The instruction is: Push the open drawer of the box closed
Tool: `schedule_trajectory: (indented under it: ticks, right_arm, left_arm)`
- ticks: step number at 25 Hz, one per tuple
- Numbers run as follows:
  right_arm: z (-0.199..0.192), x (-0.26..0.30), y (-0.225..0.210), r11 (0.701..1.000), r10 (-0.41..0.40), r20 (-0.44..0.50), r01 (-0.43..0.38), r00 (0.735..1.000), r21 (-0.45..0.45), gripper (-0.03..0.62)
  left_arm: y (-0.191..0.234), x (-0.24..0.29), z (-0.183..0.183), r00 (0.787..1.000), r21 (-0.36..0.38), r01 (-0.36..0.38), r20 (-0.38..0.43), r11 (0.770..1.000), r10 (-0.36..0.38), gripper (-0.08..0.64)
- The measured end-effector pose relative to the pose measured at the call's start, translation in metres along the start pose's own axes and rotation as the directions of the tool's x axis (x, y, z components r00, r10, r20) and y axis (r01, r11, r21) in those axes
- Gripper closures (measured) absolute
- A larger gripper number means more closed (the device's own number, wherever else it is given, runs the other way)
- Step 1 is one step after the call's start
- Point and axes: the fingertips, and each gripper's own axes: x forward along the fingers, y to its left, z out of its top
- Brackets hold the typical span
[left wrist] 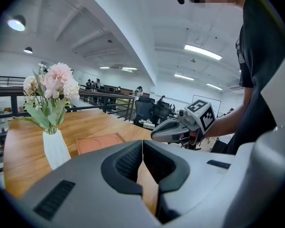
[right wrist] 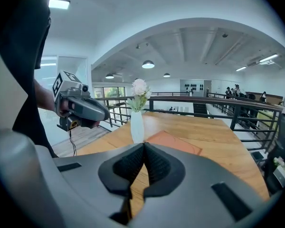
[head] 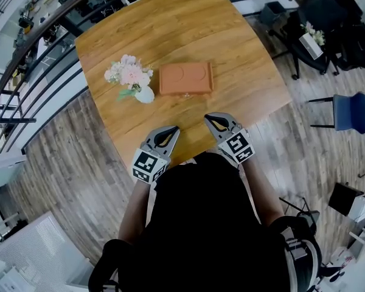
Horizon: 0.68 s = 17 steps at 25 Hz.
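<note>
A flat terracotta box [head: 185, 79] lies near the middle of the wooden table [head: 243, 59]. A small knob shows at its near edge, and the drawer's gap cannot be made out from here. The box also appears low in the left gripper view [left wrist: 99, 142] and the right gripper view [right wrist: 173, 142]. Both grippers hover over the table's near edge, short of the box. My left gripper [head: 172, 128] [left wrist: 142, 141] is shut on nothing. My right gripper [head: 208, 117] [right wrist: 144, 145] is likewise shut and empty.
A white vase [head: 144, 94] of pink and white flowers [head: 128, 72] stands just left of the box. A black railing [head: 42, 47] runs past the table's far left side. A blue chair [head: 354, 111] and dark office chairs [head: 316, 17] stand on the floor to the right.
</note>
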Motion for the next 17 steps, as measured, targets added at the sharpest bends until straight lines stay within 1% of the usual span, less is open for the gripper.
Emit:
schedule_trajectory:
  ticks: [13,17]
  right_arm:
    - [-0.005,-0.009,-0.002,1.000,-0.006,0.009,0.006,1.000,-0.001,0.578]
    - [-0.015,-0.011,0.000,1.000,-0.007,-0.031,0.007,0.999,-0.004,0.578]
  left_arm:
    - [-0.009,0.000,0.001,1.000,0.014,-0.006,0.000,1.000,0.006,0.535]
    - [-0.011,-0.003,0.000,1.000,0.010,-0.012,0.000,1.000,0.012,0.535]
